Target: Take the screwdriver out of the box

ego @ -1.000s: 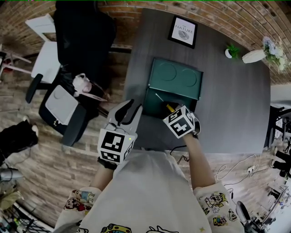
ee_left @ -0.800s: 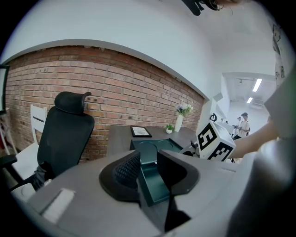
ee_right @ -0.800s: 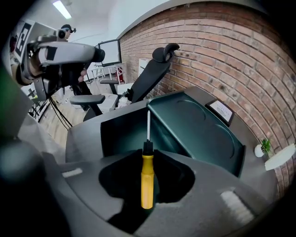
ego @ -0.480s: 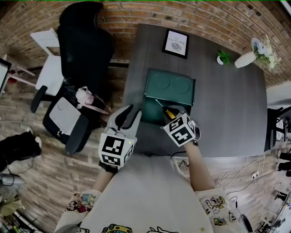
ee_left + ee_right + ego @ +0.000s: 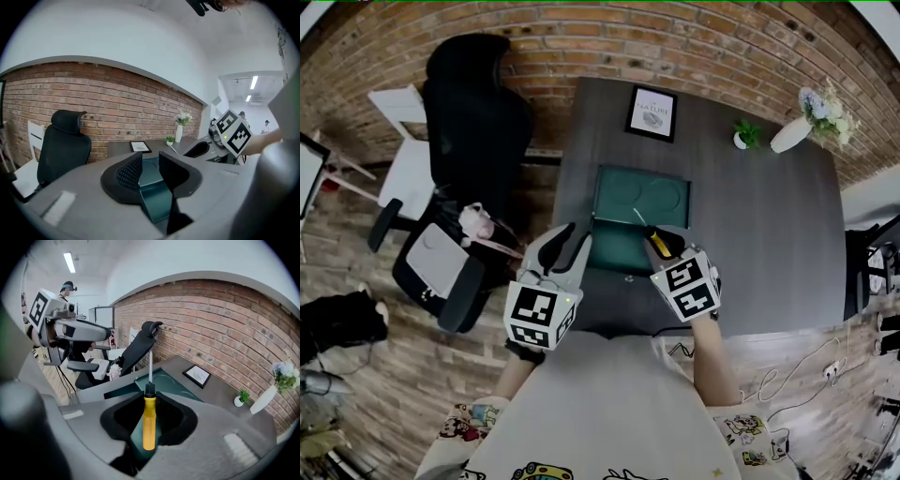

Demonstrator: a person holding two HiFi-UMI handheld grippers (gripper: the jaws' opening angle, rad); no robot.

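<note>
An open green box (image 5: 619, 251) stands near the dark table's front edge, its lid (image 5: 642, 194) tipped back. My right gripper (image 5: 664, 246) hangs above the box's right side, shut on the yellow handle of a screwdriver (image 5: 657, 244). In the right gripper view the screwdriver (image 5: 149, 423) is clamped between the jaws, its metal shaft (image 5: 150, 365) pointing away over the green box (image 5: 164, 380). My left gripper (image 5: 565, 249) hovers at the box's left front corner. Its jaws (image 5: 150, 168) stand apart with nothing between them; only the green box (image 5: 154, 197) shows through the gap.
A framed picture (image 5: 652, 113), a small potted plant (image 5: 741, 137) and a white vase with flowers (image 5: 806, 127) stand along the table's far side. A black office chair (image 5: 473, 122) is left of the table (image 5: 769, 244), with a second chair (image 5: 431, 258) nearer me.
My right gripper has risen with the screwdriver, lifting it up from the box. The left gripper has also risen a little beside the box, still with nothing in it.
</note>
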